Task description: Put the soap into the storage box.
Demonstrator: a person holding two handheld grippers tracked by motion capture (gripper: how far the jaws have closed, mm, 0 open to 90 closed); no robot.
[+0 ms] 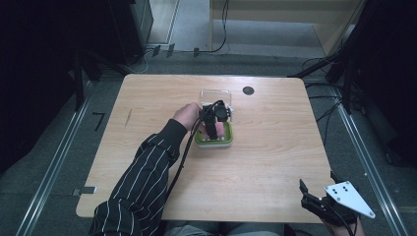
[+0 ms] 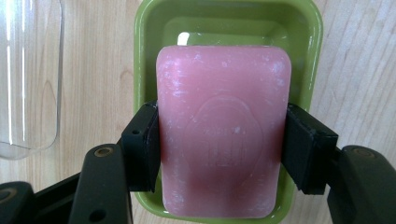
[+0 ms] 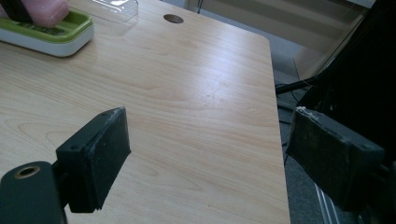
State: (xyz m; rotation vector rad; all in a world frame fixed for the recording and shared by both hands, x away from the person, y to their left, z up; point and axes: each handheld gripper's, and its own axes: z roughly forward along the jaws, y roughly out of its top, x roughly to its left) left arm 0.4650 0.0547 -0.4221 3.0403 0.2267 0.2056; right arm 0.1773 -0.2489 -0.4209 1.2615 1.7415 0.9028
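my left gripper (image 2: 223, 140) is clamped on the pink soap bar (image 2: 223, 130), one black pad pressed against each long side. the bar is a rounded rectangle, matte and dusted with pale scuffs, with an embossed emblem in the middle of its face. it sits over the green soap dish (image 2: 224, 28), whose glossy rim shows around the top and both sides of the bar, so the fit is close. the dish rests near the middle of the surface (image 1: 275, 162), with its clear lid (image 1: 216, 94) lying just behind it and a small dark disc (image 1: 248, 90) near the far edge. my right gripper (image 1: 319, 194) waits at the near right corner, jaws spread wide with nothing between them. bare wood lies open in front and to both sides.
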